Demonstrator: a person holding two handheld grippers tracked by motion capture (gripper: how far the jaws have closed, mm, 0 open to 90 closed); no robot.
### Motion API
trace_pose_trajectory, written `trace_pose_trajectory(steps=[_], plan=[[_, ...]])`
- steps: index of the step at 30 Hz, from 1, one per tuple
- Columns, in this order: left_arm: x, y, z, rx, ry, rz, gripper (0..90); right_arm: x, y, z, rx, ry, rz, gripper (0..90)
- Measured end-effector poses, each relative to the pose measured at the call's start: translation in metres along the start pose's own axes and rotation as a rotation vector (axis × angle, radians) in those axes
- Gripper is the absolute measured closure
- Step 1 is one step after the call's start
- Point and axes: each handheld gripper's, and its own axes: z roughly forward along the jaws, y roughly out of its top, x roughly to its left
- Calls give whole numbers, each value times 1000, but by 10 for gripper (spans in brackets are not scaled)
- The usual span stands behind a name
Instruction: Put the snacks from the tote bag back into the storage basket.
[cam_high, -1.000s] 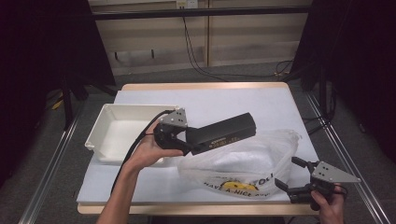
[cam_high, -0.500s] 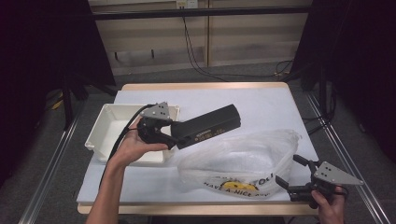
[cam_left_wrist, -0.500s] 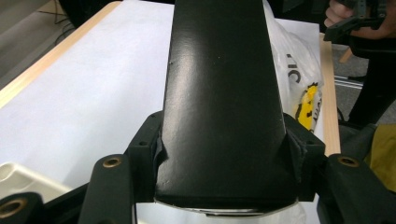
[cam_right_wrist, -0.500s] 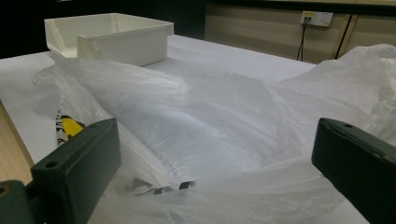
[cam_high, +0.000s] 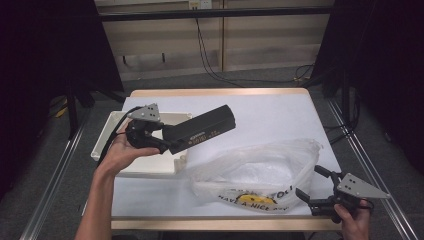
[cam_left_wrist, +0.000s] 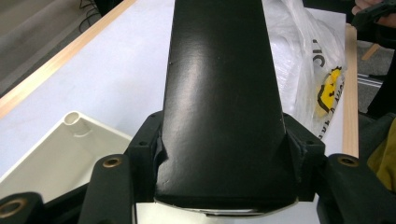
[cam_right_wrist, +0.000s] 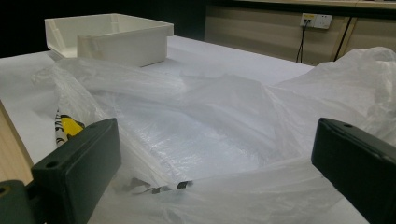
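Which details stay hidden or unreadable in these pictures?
- Lettering on the black box: too small in the high view.
- Print on the plastic bag: folded, partly cut off in the left gripper view.
- Inside of the white tray: partly covered by the left gripper in the high view.
- Right gripper: jaws wide apart; whether they touch the bag is unclear.

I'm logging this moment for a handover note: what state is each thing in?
Black box: lifted off the table, clamped at one end, tilted.
Left gripper: jaws shut on the black box.
Right gripper: jaws open, at the bag's edge.
Plastic bag: lying crumpled on the table.
White tray: on the table, upright.
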Motion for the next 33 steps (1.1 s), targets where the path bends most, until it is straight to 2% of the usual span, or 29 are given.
trace_pose_trajectory(steps=[11,15,23,29,33], plan=[[14,-16,-21,21,32,-9,429,0,0,1,7,-3,6,12],[19,-21,-27,15,48,-32,429,0,0,1,7,-3,8,13],[31,-34,-40,45,60,-42,429,0,0,1,10,-3,5,13],[40,-43,-51,62,93,-45,430,1,0,1,7,1,-1,14],[45,-49,-54,80,90,-49,430,1,0,2,9,2,1,14]])
